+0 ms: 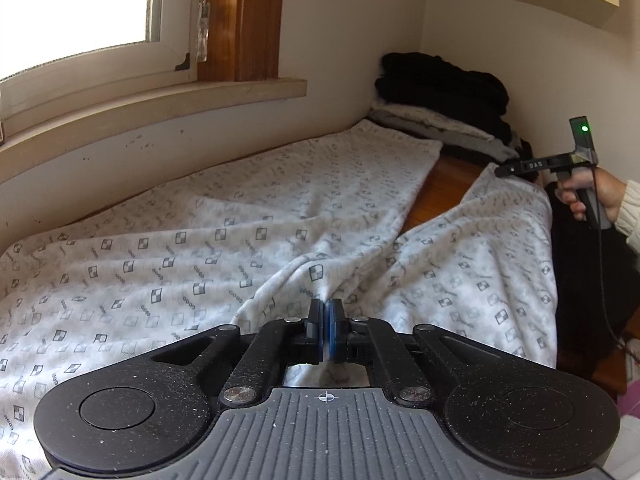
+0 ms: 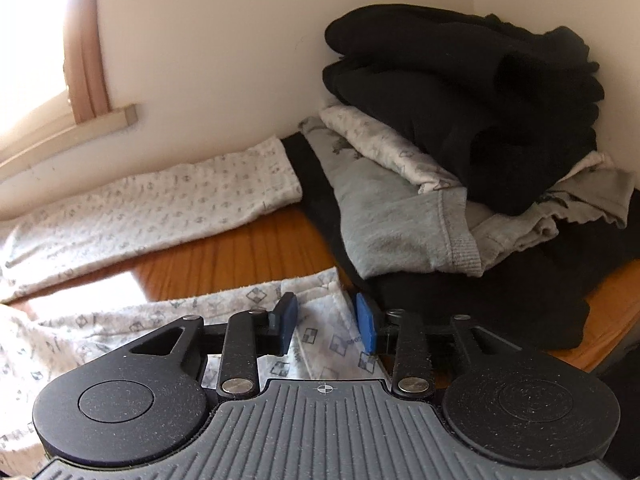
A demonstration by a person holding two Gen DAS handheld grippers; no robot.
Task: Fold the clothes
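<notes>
Patterned trousers (image 1: 248, 248) lie beside a possibly folded clothes pile (image 2: 460, 128).

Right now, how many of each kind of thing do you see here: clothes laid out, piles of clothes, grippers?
Patterned white garment, laid out: 1
Pile of folded clothes: 1
Grippers: 2 (left gripper, right gripper)
Total: 4
</notes>
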